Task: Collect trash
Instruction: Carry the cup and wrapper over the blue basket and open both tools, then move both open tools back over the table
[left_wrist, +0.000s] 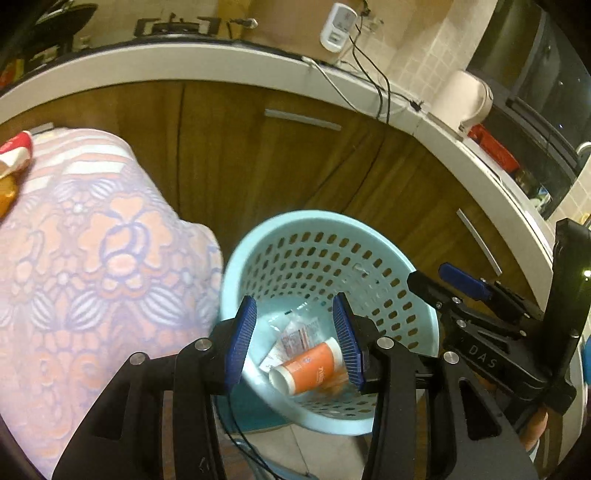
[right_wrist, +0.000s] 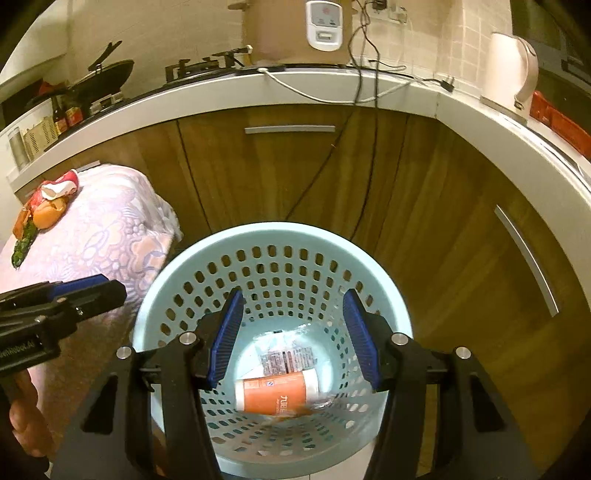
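Note:
A light blue perforated basket (left_wrist: 413, 306) (right_wrist: 155, 317) stands on the floor in front of wooden cabinets. At its bottom lie an orange and white tube (left_wrist: 314, 365) (right_wrist: 277, 393) and a clear printed wrapper (left_wrist: 299, 334) (right_wrist: 291, 360). My left gripper (left_wrist: 295, 336) hangs over the basket's mouth, open, nothing between its blue pads. My right gripper (right_wrist: 293, 339) is also above the basket, open and empty; it shows at the right edge of the left wrist view (left_wrist: 443, 278). More trash (right_wrist: 48, 206), a red and white wrapper with orange peel, lies on the pink floral cloth (right_wrist: 110, 229).
The cloth-covered table (left_wrist: 85, 258) is left of the basket. A white counter (right_wrist: 369, 92) curves behind, bearing a kettle (right_wrist: 511, 74), a rice cooker (right_wrist: 295, 33), cables and a stove with a pan (right_wrist: 107, 74). A hand (right_wrist: 22, 417) holds the left gripper.

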